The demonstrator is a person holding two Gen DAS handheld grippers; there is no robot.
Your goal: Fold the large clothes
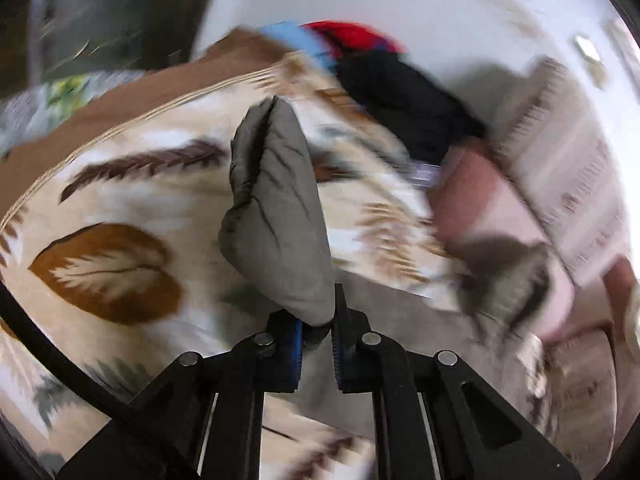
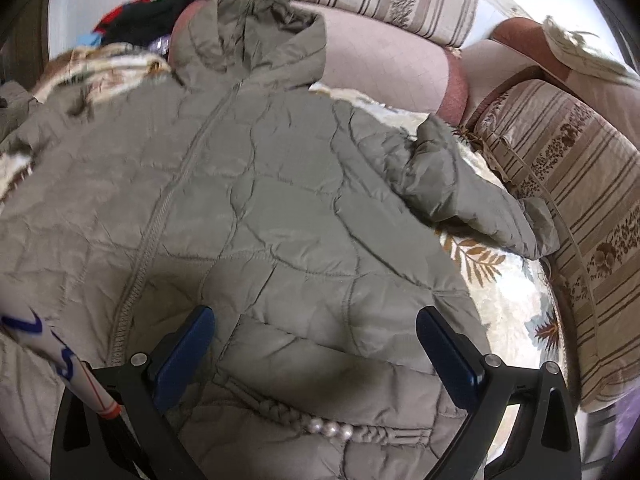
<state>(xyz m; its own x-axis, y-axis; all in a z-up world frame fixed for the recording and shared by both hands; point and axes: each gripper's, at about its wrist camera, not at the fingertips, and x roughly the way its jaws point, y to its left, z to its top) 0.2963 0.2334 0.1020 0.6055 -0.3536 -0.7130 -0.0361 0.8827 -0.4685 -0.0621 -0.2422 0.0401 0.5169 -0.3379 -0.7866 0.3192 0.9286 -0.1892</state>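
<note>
The quilted jacket (image 2: 256, 184) is spread front-up on the leaf-print blanket (image 2: 516, 292), hardly folded yet. One sleeve (image 1: 276, 208) is gripped at its end in the clenched left claw (image 1: 316, 336) and held above the blanket; the right claw (image 2: 316, 356) is gaping over the hem, nothing grasped.

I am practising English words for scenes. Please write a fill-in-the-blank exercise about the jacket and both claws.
1. The left claw is shut on the jacket's ____.
2. The right claw hangs ____ above the quilted jacket.
3. The jacket lies on a blanket with a ____ pattern.
4. Three ____ decorate the jacket's pocket.

Missing words: sleeve; open; leaf; pearls
</note>
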